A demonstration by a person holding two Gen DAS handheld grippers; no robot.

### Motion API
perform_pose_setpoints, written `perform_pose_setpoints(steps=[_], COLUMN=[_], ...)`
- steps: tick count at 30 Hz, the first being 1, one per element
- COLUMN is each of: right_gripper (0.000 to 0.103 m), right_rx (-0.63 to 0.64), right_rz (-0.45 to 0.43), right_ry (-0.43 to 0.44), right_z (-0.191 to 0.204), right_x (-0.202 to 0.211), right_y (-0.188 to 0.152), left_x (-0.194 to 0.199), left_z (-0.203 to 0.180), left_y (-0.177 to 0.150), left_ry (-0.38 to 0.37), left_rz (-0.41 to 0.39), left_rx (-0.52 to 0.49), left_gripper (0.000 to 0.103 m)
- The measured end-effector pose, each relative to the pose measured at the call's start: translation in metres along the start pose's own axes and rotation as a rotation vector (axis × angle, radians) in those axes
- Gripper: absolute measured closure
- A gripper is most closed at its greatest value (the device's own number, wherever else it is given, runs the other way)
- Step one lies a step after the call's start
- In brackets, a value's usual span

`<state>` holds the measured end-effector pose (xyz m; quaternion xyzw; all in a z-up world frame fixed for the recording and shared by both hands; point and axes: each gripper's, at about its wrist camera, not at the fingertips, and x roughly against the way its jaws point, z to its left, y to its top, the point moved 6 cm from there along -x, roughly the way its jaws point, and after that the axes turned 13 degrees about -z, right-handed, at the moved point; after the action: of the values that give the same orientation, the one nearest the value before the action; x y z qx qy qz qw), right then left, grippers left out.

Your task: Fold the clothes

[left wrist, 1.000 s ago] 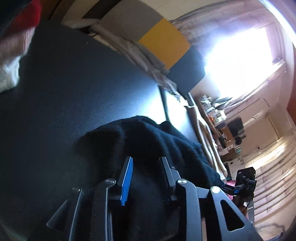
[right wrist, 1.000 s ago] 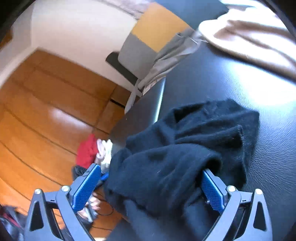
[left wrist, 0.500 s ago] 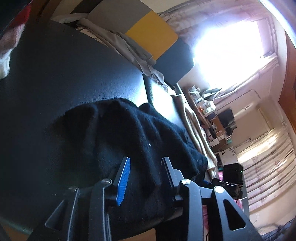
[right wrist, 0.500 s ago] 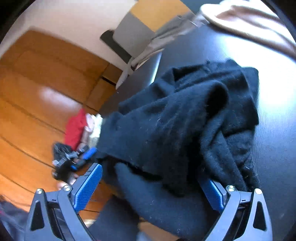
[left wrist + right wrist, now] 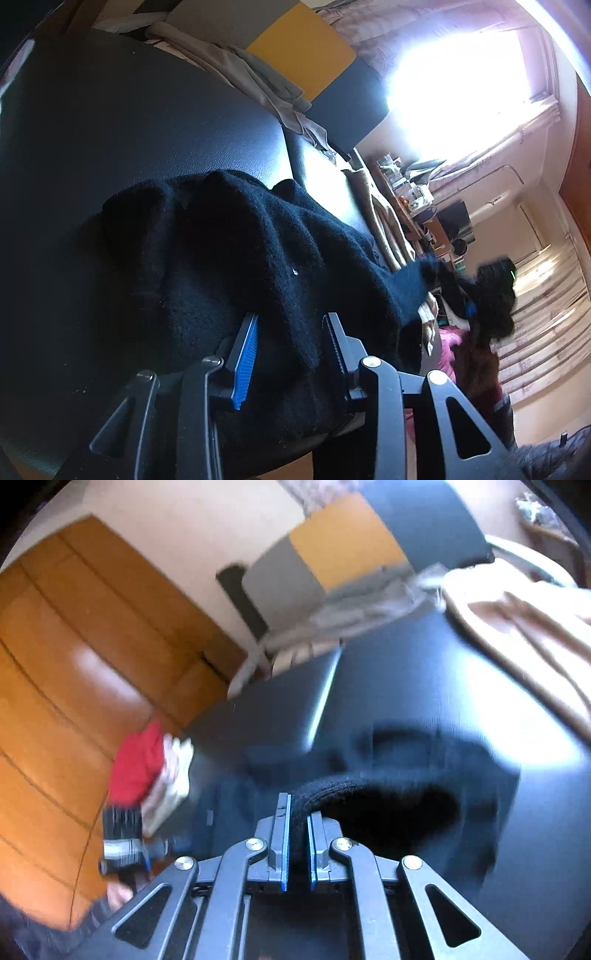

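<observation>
Both grippers are black linkages with silver screws, and their fingers carry ribbed blue pads.

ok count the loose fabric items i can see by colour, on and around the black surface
black: 1, the sweater held in the right gripper
grey: 1, a cloth along the far edge
beige: 1, a cloth
red: 1, a garment at the left edge
white: 1, a garment beside it
total: 5
</observation>
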<state>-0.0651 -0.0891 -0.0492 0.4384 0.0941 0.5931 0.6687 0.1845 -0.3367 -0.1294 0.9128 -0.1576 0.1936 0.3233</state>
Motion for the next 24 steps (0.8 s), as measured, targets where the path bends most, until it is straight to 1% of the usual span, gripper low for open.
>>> perform_pose_setpoints(steps=[3, 4, 6, 7, 8, 9, 10, 11, 14, 15, 18, 19, 21, 23, 24], right_gripper=[0.094, 0.091, 0.091, 0.075, 0.062, 0.039, 0.029, 0.029, 0.029, 0.028, 0.021, 0.021, 0.021, 0.021, 0.021], right_rx=[-0.042, -0.049, -0.053, -0.054, -0.065, -0.068, -0.052, -0.035, 0.037, 0.058, 0.061, 0.062, 0.064, 0.066, 0.068], right_rz=[-0.041, -0.044, -0.025, -0.018, -0.018, -0.026, -0.047, -0.053, -0.033, -0.023, -0.028, -0.030, -0.034, -0.037, -0.039], right_ry=[-0.038, -0.065, -0.096, -0.107, -0.099, -0.086, -0.075, -0.071, -0.064, -0.066, -0.053, -0.049, -0.040, -0.031, -0.027], right_z=[-0.022, -0.031, -0.040, -0.043, -0.043, -0.040, -0.035, -0.031, -0.015, -0.012, -0.017, -0.019, -0.022, -0.026, -0.027], right_x=[-0.027, -0.037, -0.052, -0.058, -0.059, -0.057, -0.050, -0.046, -0.030, -0.026, -0.026, -0.025, -0.025, -0.024, -0.024], right_y=[0.043, 0.054, 0.062, 0.065, 0.064, 0.064, 0.060, 0.056, 0.028, 0.018, 0.002, -0.003, -0.013, -0.023, -0.028], left_x=[-0.001, 0.000, 0.002, 0.002, 0.001, 0.001, 0.001, 0.000, -0.003, -0.004, -0.011, -0.016, -0.027, -0.040, -0.045], left_z=[0.001, 0.000, -0.002, -0.002, -0.002, -0.002, -0.002, 0.000, 0.009, 0.010, 0.009, 0.007, 0.004, -0.002, -0.006], left_y=[0.000, 0.000, 0.003, 0.005, 0.006, 0.007, 0.008, 0.009, 0.013, 0.014, 0.018, 0.019, 0.023, 0.028, 0.030], left_ry=[-0.004, -0.007, -0.001, 0.003, 0.008, 0.012, 0.017, 0.016, -0.054, -0.066, -0.081, -0.090, -0.096, -0.091, -0.099], left_rz=[0.004, 0.004, -0.003, -0.003, 0.000, 0.003, 0.006, 0.011, 0.038, 0.042, 0.048, 0.055, 0.074, 0.100, 0.110], left_rx=[0.008, 0.008, -0.010, -0.019, -0.025, -0.032, -0.039, -0.028, 0.102, 0.123, 0.125, 0.126, 0.125, 0.098, 0.089], left_gripper=[0.067, 0.066, 0.065, 0.065, 0.065, 0.065, 0.064, 0.064, 0.063, 0.062, 0.059, 0.056, 0.054, 0.055, 0.060])
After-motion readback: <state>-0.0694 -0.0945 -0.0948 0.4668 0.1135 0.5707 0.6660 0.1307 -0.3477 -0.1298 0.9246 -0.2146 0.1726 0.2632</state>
